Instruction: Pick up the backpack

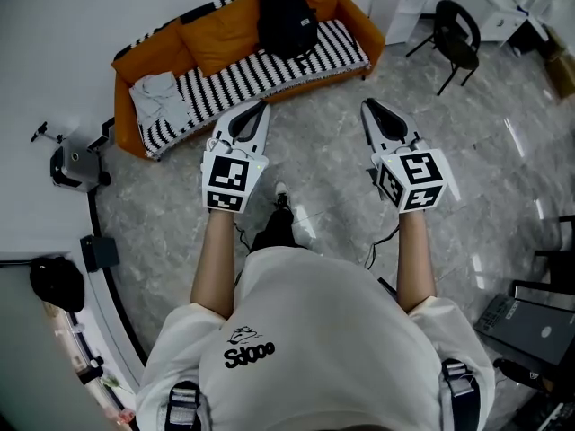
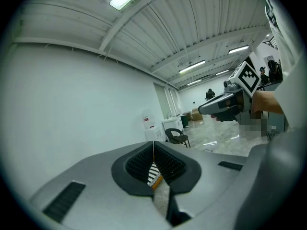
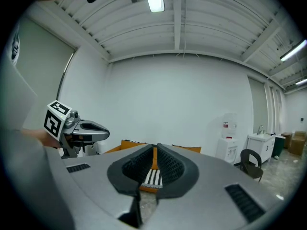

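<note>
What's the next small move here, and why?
Probably step toward the orange sofa: the black backpack sits on it, while the left claw and right claw, both shut and empty, point at it from well short.

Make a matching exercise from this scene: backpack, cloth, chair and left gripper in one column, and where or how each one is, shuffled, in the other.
1 backpack
2 cloth
3 chair
4 left gripper

A standing right of the sofa
B jaws shut, empty
C upright against the sofa's back
D lying on the sofa's left end

Pairs: 1-C, 2-D, 3-A, 4-B
</note>
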Demonstrator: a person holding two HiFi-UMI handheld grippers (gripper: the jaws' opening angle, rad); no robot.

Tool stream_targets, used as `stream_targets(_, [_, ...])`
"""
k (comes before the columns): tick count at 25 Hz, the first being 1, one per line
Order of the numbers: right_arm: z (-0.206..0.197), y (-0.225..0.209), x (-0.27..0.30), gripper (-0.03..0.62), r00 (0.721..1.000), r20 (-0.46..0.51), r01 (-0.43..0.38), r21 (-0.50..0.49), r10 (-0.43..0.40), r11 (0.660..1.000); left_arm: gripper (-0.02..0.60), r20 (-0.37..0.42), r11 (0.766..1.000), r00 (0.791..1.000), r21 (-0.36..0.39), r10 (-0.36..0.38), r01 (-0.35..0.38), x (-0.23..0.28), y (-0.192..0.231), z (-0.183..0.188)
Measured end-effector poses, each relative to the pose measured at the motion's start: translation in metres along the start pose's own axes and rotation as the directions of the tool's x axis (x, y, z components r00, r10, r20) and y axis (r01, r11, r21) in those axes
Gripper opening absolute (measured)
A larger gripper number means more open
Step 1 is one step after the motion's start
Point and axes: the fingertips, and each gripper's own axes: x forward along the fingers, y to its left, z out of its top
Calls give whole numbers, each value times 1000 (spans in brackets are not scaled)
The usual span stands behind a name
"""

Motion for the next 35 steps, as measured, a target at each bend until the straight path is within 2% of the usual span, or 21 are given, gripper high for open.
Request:
stream_targets(10, [2, -52, 102, 51, 1000, -12, 22, -10, -22, 1000, 23, 13, 1000, 1000, -10, -16, 16, 99, 67, -16])
stream_targets(20, [30, -117, 270, 51, 999, -27, 21, 29, -21, 999, 23, -17, 999, 1000, -39, -24, 24, 232, 190, -29])
stream_targets(23, [30, -128, 306, 51, 999, -40, 24, 45, -22, 999, 23, -24, 999, 999, -46, -28, 27, 257, 214, -37])
stream_targets(30, [40, -137, 368, 51, 998, -44, 43, 5, -42, 999, 23, -21, 997, 999, -67, -48, 47, 303, 265, -50])
stream_targets(35, [45, -155, 401, 51, 996, -36, 78, 56, -76, 995, 23, -14, 995, 998, -75, -67, 66, 335, 291, -55])
